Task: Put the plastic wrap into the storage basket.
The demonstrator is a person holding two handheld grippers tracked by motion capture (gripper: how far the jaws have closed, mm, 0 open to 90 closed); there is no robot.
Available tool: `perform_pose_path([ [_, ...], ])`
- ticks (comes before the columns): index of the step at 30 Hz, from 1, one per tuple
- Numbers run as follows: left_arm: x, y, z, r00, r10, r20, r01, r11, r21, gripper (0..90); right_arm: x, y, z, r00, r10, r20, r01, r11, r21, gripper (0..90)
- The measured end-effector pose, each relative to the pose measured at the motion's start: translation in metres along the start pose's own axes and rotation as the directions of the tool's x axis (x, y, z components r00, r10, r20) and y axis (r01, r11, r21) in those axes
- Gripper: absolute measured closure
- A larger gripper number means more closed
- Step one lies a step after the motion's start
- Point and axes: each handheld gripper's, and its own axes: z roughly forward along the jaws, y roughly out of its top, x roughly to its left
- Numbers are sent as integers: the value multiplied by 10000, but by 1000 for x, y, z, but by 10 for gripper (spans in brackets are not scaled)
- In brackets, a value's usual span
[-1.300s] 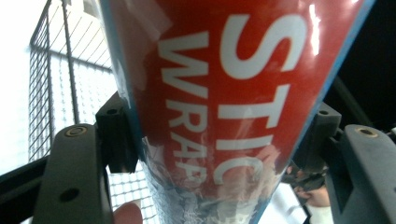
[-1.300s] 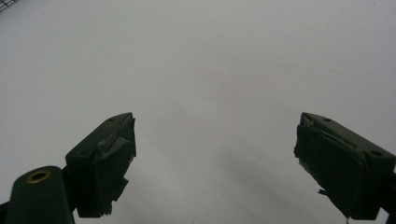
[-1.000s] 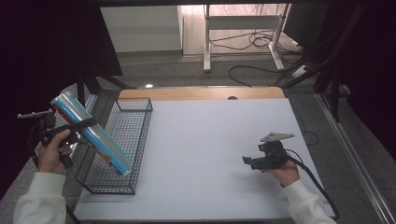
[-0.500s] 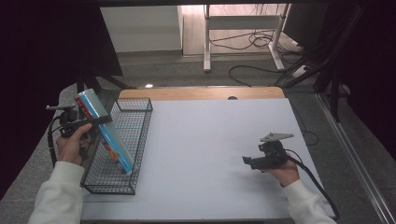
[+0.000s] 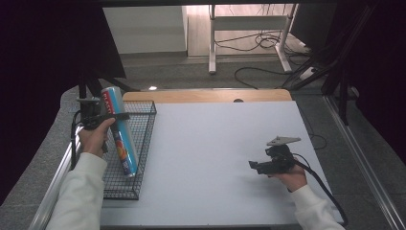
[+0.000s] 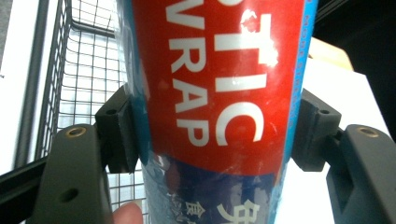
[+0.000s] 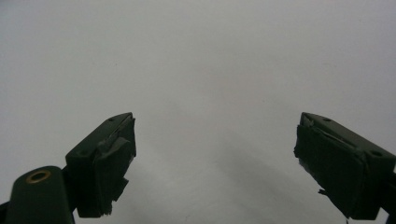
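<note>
- The roll of plastic wrap [image 5: 120, 130], red and blue with white lettering, stood tilted inside the black wire basket [image 5: 143, 143], its lower end down on the basket's mesh floor and its top leaning toward the far left corner
- In the left gripper view the roll [image 6: 219, 112] sat squarely between the two black fingers [image 6: 119, 130], both pads pressed against its sides, with the words "TIC" and "WRAP" readable on the red band
- The left gripper [image 5: 103, 116] pinched the roll near its upper part, held by the person's left hand [image 5: 93, 139] just beside the basket's left wall
- The basket lay along the left edge of the white surface [image 5: 215, 158], its long side running away from the person
- The right gripper [image 5: 261, 166] rested low over the surface, well apart from the basket, in the person's right hand [image 5: 289, 177], a grey three-cornered plate on top and a cable trailing back toward the near edge
- In the right gripper view its fingers [image 7: 105, 158] were spread wide with nothing between them, bare white surface [image 7: 210, 70] beyond
- Both forearms wore white sleeves [image 5: 79, 196]
</note>
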Motion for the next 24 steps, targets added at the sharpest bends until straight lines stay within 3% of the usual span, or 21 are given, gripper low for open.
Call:
perform_pose_path([
  [8, -3, 5, 22, 9979, -50, -650, 70, 9995, 314, 314, 0, 0, 1, 10000, 9, 27, -9, 10000, 27, 128],
  [9, -6, 6, 26, 9947, 137, -1022, -90, 9989, 466, 312, 0, 0, 1, 10000, 7, 39, -8, 10000, 33, 128],
  [14, -12, 6, 35, 9891, 359, -1425, -274, 9978, 609, 309, -1, 0, 3, 10000, 21, 48, -22, 10000, 62, 128],
  [15, -14, 6, 41, 9850, 502, -1653, -390, 9968, 704, 309, -1, 0, 3, 10000, 30, 45, -30, 10000, 74, 128],
  [21, -10, 7, 53, 9828, 246, -1831, -90, 9963, 856, 309, 0, 0, 3, 10000, 27, 85, -27, 9999, 102, 128],
  [24, -8, 9, 58, 9796, 314, -1983, -41, 9906, 1366, 309, -1, -1, 4, 9998, -48, 182, 45, 9998, 190, 128],
])
